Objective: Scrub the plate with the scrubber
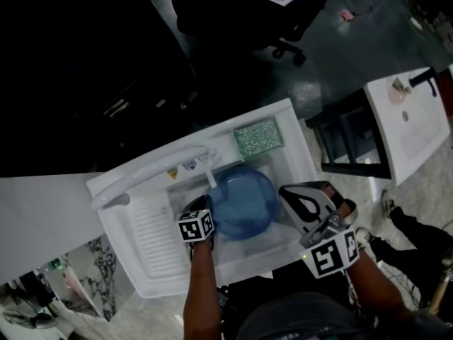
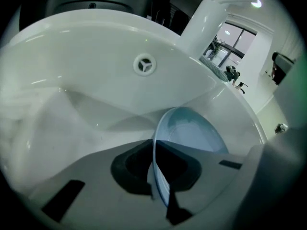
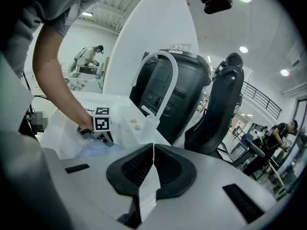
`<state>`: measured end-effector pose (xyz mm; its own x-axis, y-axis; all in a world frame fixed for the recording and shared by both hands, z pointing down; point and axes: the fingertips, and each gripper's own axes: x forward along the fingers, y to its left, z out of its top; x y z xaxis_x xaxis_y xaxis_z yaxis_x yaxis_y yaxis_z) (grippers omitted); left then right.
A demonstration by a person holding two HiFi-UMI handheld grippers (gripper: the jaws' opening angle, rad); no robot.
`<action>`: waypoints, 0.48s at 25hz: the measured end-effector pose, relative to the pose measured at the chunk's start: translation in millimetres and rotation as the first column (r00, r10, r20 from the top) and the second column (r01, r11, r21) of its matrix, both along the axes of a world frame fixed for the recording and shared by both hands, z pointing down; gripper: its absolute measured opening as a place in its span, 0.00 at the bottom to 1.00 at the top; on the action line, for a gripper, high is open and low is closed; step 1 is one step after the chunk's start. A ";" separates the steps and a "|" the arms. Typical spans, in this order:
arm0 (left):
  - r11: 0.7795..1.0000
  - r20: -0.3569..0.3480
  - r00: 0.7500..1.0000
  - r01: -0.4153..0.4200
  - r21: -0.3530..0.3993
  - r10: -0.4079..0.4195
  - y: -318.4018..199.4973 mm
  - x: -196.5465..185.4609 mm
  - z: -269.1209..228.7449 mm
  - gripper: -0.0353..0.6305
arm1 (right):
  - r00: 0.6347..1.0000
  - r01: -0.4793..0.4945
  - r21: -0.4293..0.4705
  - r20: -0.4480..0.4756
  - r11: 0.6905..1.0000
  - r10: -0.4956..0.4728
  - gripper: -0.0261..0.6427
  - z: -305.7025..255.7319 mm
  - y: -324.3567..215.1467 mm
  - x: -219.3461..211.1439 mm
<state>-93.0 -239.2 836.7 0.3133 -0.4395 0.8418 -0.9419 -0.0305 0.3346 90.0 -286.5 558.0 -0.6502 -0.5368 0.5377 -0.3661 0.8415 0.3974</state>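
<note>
A round blue plate [image 1: 244, 200] sits in the basin of a white sink [image 1: 297, 144]. My left gripper [image 1: 211, 218] is shut on the plate's left rim; in the left gripper view the plate [image 2: 192, 133] stands on edge between the jaws of the left gripper [image 2: 154, 145], tilted over the basin. A green scrubber [image 1: 258, 137] lies on the sink's back ledge, apart from both grippers. My right gripper [image 1: 287, 192] hovers at the basin's right side, shut and empty. From the right gripper [image 3: 153, 148] I see the plate [image 3: 96, 151] low at the left.
A white faucet [image 1: 192, 156] arches over the basin's back, near the plate. A ribbed drainboard [image 1: 148, 232] lies left of the basin. A black frame [image 1: 347, 137] and a second white sink [image 1: 410, 119] stand to the right. An office chair [image 1: 283, 20] is beyond.
</note>
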 end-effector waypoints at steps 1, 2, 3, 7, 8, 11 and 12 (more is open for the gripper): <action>1.000 -0.004 1.000 0.002 0.009 -0.002 1.6 -0.2 -4.7 0.08 | 1.000 0.001 0.001 0.001 1.000 -0.001 0.09 -0.4 0.2 -1.1; 1.000 -0.009 1.000 0.005 0.017 -0.005 3.6 -0.2 -8.9 0.08 | 1.000 0.002 0.003 0.001 1.000 -0.002 0.09 -1.0 0.3 -2.4; 1.000 -0.016 1.000 0.013 0.023 -0.012 6.1 -0.2 -12.4 0.08 | 1.000 0.004 0.005 0.001 1.000 -0.004 0.09 -1.6 0.4 -3.9; 0.995 -0.080 0.993 0.094 0.038 -0.091 16.8 -1.7 -26.7 0.08 | 1.000 0.005 0.015 -0.001 1.000 -0.005 0.09 -5.5 -0.5 -8.4; 0.992 -0.098 0.988 0.120 0.041 -0.116 19.1 -2.8 -30.5 0.08 | 1.000 0.004 0.018 -0.003 1.000 -0.004 0.09 -6.5 -1.0 -9.1; 0.982 -0.145 0.974 0.184 0.049 -0.175 25.3 -6.4 -39.8 0.08 | 1.000 -0.001 0.024 -0.006 1.000 0.001 0.09 -6.5 -2.9 -10.1; 0.978 -0.165 0.967 0.204 0.050 -0.193 26.9 -7.2 -42.9 0.08 | 1.000 -0.002 0.026 -0.009 1.000 0.002 0.09 -5.9 -4.7 -10.2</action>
